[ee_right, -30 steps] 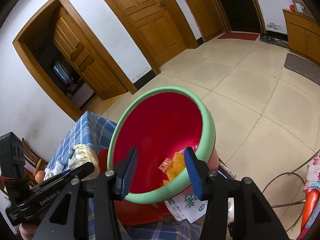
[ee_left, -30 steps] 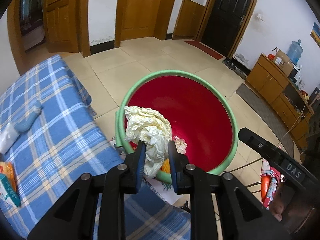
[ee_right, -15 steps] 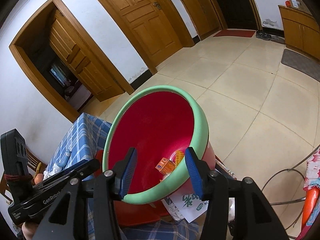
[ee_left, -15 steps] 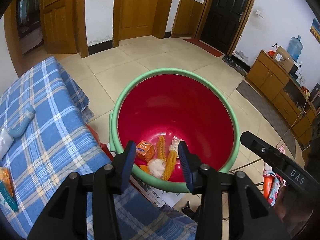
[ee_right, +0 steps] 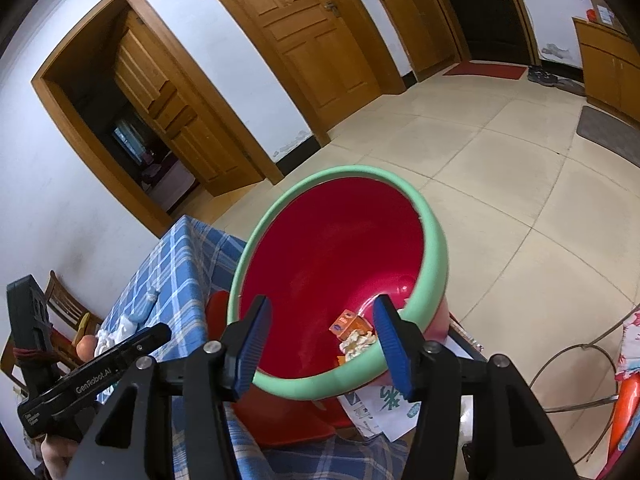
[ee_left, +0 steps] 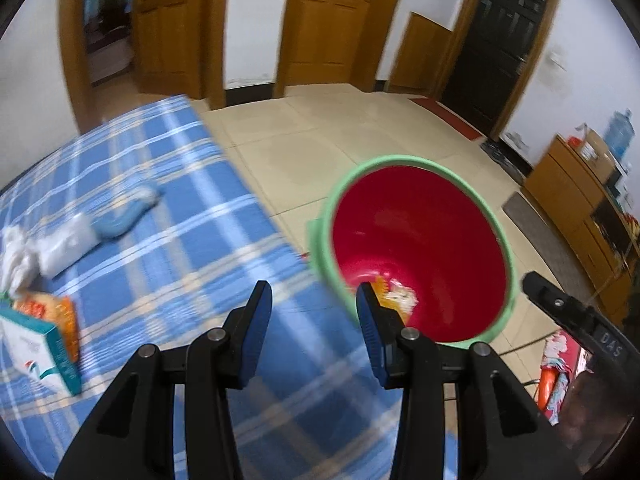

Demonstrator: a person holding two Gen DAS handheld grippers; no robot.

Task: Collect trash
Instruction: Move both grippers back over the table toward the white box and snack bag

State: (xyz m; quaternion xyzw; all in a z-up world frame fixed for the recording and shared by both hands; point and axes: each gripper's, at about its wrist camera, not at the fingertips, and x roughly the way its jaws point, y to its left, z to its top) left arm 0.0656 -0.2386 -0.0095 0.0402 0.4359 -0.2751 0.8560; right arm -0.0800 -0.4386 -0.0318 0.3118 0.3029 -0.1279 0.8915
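Observation:
A red bin with a green rim (ee_left: 416, 162) (ee_right: 434, 240) stands off the table's right edge, with crumpled paper (ee_left: 402, 294) (ee_right: 358, 340) and a small orange box (ee_right: 345, 324) inside. My left gripper (ee_left: 314, 304) is open and empty, over the blue plaid table (ee_left: 192, 232) just left of the bin. My right gripper (ee_right: 320, 328) is open and empty, in front of the bin's near rim. On the table's left lie white crumpled tissue (ee_left: 16, 256), a white and blue tube (ee_left: 88, 228), an orange wrapper (ee_left: 52, 312) and a teal and white box (ee_left: 36, 354).
A red stool (ee_right: 280, 412) and printed papers (ee_right: 384, 404) lie under the bin. A wire chair frame (ee_right: 576, 376) stands at the right. Tiled floor (ee_left: 312, 140), wooden doors and a low cabinet (ee_left: 576, 192) lie beyond. The left gripper's body (ee_right: 92, 372) shows in the right wrist view.
My left gripper opened and dropped the crumpled paper into the bin, then swung left over the table. My right gripper stayed open by the bin.

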